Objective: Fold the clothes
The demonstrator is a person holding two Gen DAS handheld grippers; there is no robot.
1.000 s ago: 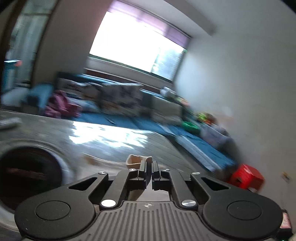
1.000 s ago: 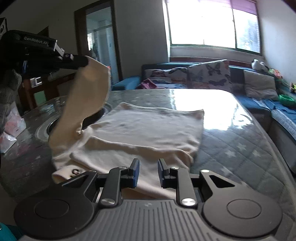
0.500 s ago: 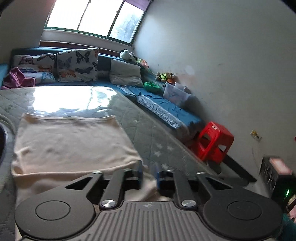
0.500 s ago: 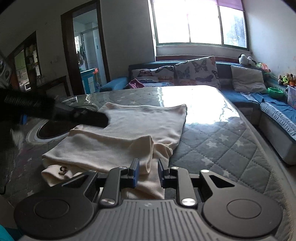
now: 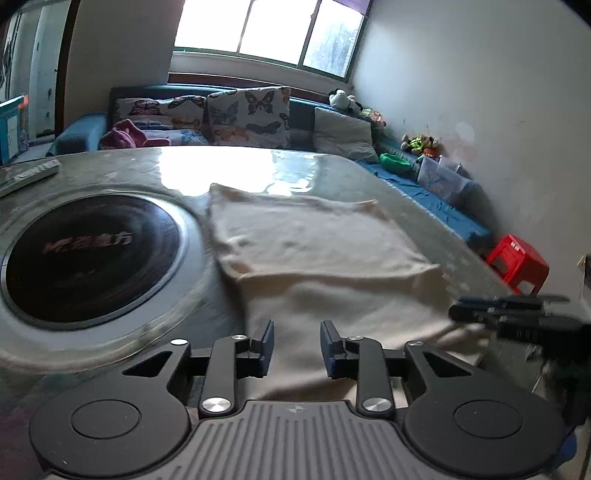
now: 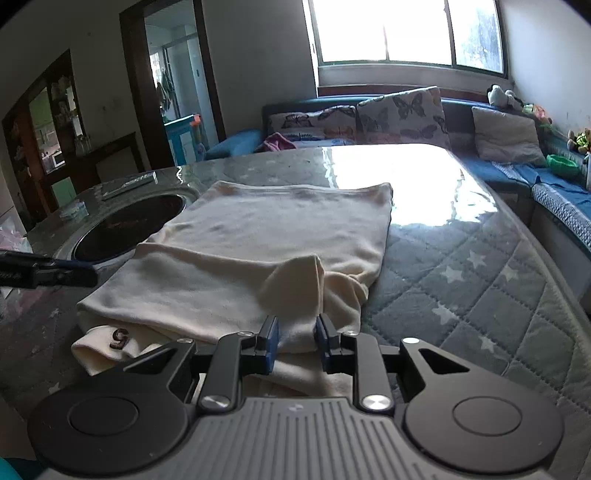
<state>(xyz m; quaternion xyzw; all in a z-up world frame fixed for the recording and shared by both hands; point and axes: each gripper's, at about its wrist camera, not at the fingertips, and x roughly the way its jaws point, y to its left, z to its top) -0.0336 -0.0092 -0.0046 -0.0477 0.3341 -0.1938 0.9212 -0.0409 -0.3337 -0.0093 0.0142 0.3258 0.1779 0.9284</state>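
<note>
While the cream garment [image 6: 258, 254] is lying partly folded on the quilted, star-patterned bench [image 6: 480, 295], both grippers are hovering low at its near edge. Its far end is spreading flat toward the bright glare from the window [image 6: 406, 29], and its near end is doubled over in thicker layers. A small dark mark [image 6: 120, 336] is showing on the bottom layer at the near left corner in the right wrist view.

The right gripper [image 6: 295, 341] is standing with its jaws parted to a moderate gap, and a raised peak of cloth [image 6: 299, 280] is sitting just ahead of and partly between the blue pads [image 6: 271, 341]; the jaws are not closing on it. The left gripper [image 5: 296, 345] is likewise holding its jaws apart, with the cloth lying beneath and beyond them and nothing pinched.

In the left wrist view the right gripper is appearing as a dark blurred shape at the garment's right edge; whether it is touching the cloth there is unclear. In the right wrist view the left gripper's tip [image 6: 48, 273] is reaching in from the left, just beside the garment's left edge.

A round black cooktop [image 5: 92, 254] is sitting sunk into the bench to the left of the garment. Behind the bench, a blue sofa [image 6: 517, 166] is carrying butterfly-print cushions [image 5: 247, 114], and a red stool [image 5: 517, 264] is standing by the wall.
</note>
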